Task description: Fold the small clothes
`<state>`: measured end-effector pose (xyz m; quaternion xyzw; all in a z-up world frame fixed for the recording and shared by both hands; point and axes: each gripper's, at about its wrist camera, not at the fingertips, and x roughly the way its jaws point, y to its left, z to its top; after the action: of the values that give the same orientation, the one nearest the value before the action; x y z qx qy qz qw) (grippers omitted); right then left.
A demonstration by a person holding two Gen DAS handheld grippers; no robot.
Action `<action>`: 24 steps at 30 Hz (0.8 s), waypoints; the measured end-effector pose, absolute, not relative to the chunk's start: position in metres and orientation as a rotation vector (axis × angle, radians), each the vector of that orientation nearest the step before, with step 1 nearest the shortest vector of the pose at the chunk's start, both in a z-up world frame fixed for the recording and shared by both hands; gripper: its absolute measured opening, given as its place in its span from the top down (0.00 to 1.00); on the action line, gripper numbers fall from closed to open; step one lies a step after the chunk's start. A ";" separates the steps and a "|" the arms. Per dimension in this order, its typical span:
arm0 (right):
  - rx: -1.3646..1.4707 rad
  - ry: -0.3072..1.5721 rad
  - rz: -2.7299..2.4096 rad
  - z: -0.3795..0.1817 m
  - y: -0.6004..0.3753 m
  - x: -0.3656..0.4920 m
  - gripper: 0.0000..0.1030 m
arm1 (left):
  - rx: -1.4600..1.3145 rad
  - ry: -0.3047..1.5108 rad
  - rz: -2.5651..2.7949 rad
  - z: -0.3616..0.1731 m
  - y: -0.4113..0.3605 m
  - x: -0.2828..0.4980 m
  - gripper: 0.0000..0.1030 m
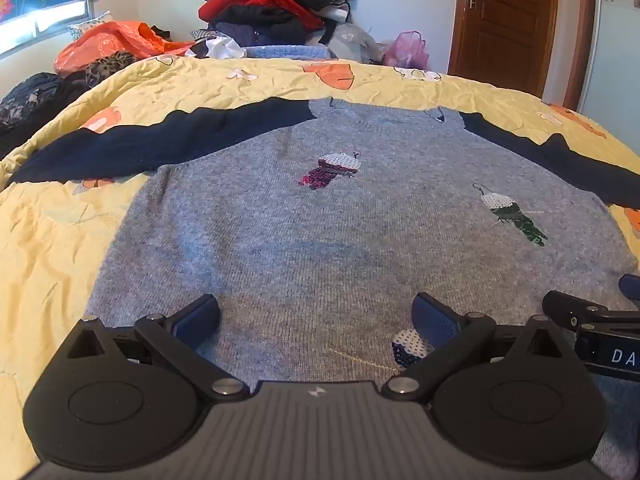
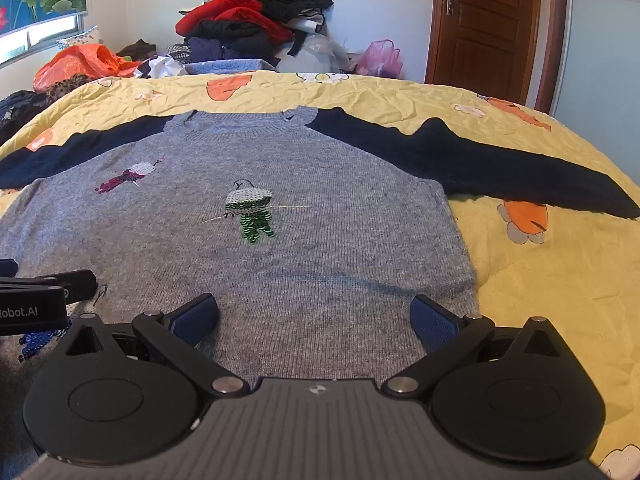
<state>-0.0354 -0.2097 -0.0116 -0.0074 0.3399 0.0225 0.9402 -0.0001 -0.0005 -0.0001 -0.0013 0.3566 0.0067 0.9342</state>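
Note:
A small grey knit sweater with navy sleeves and sequin bird patches lies flat, front up, on the yellow bedspread; it also shows in the right wrist view. Its neck points away from me and both sleeves spread out sideways. My left gripper is open, hovering over the sweater's lower left part. My right gripper is open over the lower right part, near the hem corner. Each gripper shows at the edge of the other's view, side by side.
A tall pile of red, black and purple clothes stands beyond the bed's far edge, with an orange plastic bag to its left and a pink bag to its right. A brown wooden door is at the back right.

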 end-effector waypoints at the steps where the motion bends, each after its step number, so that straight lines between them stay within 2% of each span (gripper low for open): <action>1: -0.013 0.693 0.047 -0.012 -0.210 -0.035 0.00 | -0.004 0.727 0.013 0.000 0.000 0.000 0.00; 24: -0.013 0.690 0.047 -0.012 -0.210 -0.037 0.00 | -0.007 0.723 0.018 0.000 -0.003 -0.007 0.00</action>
<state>-0.0370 -0.2098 -0.0116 -0.0066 0.3382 0.0229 0.9408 -0.0073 -0.0034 0.0002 -0.0033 0.3536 0.0088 0.9354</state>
